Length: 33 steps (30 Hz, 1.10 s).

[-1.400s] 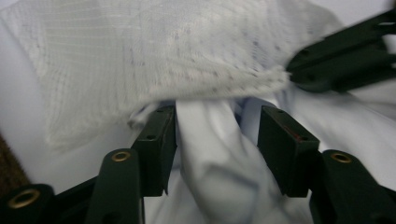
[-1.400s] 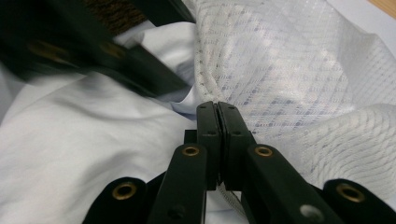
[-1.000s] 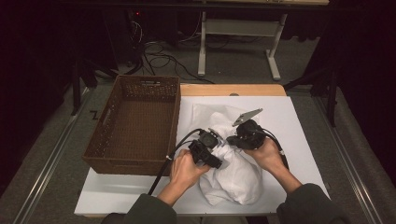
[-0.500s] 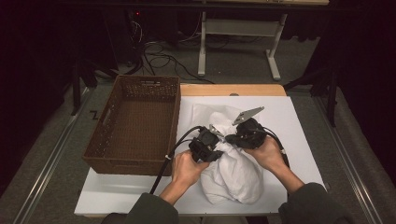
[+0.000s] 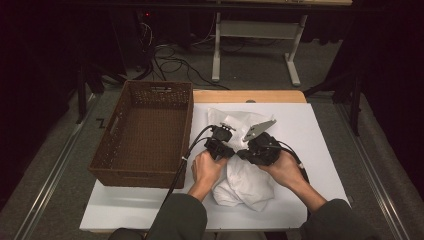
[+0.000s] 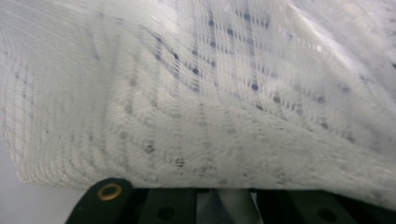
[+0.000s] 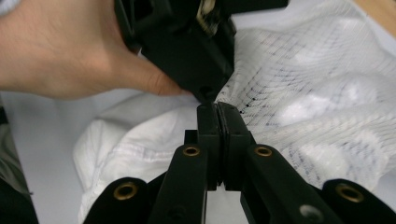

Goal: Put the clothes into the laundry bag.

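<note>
Dark floor and cables ring the white table (image 5: 320, 150) in the high view, where we see a brown wicker basket (image 5: 145, 132) at its left. Beside it lies a white mesh bag (image 5: 235, 120) with white cloth (image 5: 247, 185) in it. Our left gripper (image 5: 226, 134) and right gripper (image 5: 245, 152) meet over it.

Left gripper view: mesh drapes right over our jaws, which have just been closing; we cannot tell their grip.

Right gripper view: our jaws are clamped together, pinching the mesh edge.
</note>
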Available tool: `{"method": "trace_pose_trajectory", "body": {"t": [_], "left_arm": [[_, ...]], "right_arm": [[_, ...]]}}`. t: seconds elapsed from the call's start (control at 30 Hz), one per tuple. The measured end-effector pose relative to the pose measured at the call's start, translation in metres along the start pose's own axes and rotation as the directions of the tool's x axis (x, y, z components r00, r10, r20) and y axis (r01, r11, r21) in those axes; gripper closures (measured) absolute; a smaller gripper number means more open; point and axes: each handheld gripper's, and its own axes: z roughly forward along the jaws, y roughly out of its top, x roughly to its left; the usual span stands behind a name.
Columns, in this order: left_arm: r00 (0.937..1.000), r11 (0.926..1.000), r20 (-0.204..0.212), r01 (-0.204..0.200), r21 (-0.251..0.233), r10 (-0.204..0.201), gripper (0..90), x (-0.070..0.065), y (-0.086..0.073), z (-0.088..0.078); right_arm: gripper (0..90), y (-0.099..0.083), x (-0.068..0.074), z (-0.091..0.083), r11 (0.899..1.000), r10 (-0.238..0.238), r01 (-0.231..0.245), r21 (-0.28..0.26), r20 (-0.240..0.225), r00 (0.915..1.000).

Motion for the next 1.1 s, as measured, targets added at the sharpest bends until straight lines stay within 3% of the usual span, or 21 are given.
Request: {"method": "trace_pose_trajectory", "body": {"t": [0.2, 0.33, 0.43, 0.57, 0.7, 0.77, 0.83, 0.93, 1.0, 1.1], "left_arm": [[0.9988, 0.9993, -0.043, -0.024, 0.027, 0.025, 49.8, -0.002, -0.006, -0.023], [0.9949, 0.9968, -0.082, -0.054, 0.060, 0.058, 42.2, -0.009, -0.015, -0.040], [0.9939, 0.9947, -0.085, -0.064, 0.081, 0.071, 41.2, -0.011, -0.023, -0.049], [0.9932, 0.9869, -0.086, -0.066, 0.147, 0.079, 37.6, -0.014, -0.032, -0.047], [0.9917, 0.9739, -0.104, -0.050, 0.221, 0.075, 33.7, -0.012, -0.037, -0.024], [0.9938, 0.9747, -0.096, -0.033, 0.221, 0.056, 36.0, -0.008, -0.036, -0.015], [0.9953, 0.9828, -0.081, -0.038, 0.181, 0.053, 48.5, -0.006, -0.035, -0.014], [0.9960, 0.9835, -0.022, -0.082, 0.161, 0.087, 70.1, -0.009, -0.034, -0.016], [0.9923, 0.9791, -0.013, -0.119, 0.165, 0.123, 77.9, -0.013, -0.035, -0.018], [0.9911, 0.9842, 0.015, -0.133, 0.116, 0.132, 84.2, -0.016, -0.034, -0.026]], "right_arm": [[89.6, -0.012, -0.011, 0.011, 0.999, 0.042, -0.042, 0.029, 0.020, 0.9989], [89.5, -0.017, -0.017, 0.013, 0.996, 0.076, -0.077, 0.035, 0.022, 0.9968], [89.5, -0.019, -0.020, 0.012, 0.996, 0.085, -0.085, 0.025, 0.020, 0.9962], [89.5, -0.020, -0.020, 0.012, 0.995, 0.092, -0.093, 0.031, 0.026, 0.9954], [89.5, -0.020, -0.020, 0.013, 0.996, 0.089, -0.090, 0.029, 0.023, 0.9958], [89.5, -0.019, -0.019, 0.013, 0.996, 0.088, -0.088, 0.029, 0.021, 0.9959], [89.5, -0.019, -0.020, 0.012, 0.996, 0.085, -0.086, 0.028, 0.021, 0.9961], [89.5, -0.019, -0.022, 0.011, 0.995, 0.097, -0.097, 0.022, 0.012, 0.9953], [89.5, -0.019, -0.023, 0.011, 0.995, 0.099, -0.099, 0.017, 0.004, 0.9951], [89.5, -0.018, -0.022, 0.010, 0.995, 0.102, -0.102, 0.001, -0.001, 0.9947]]}}
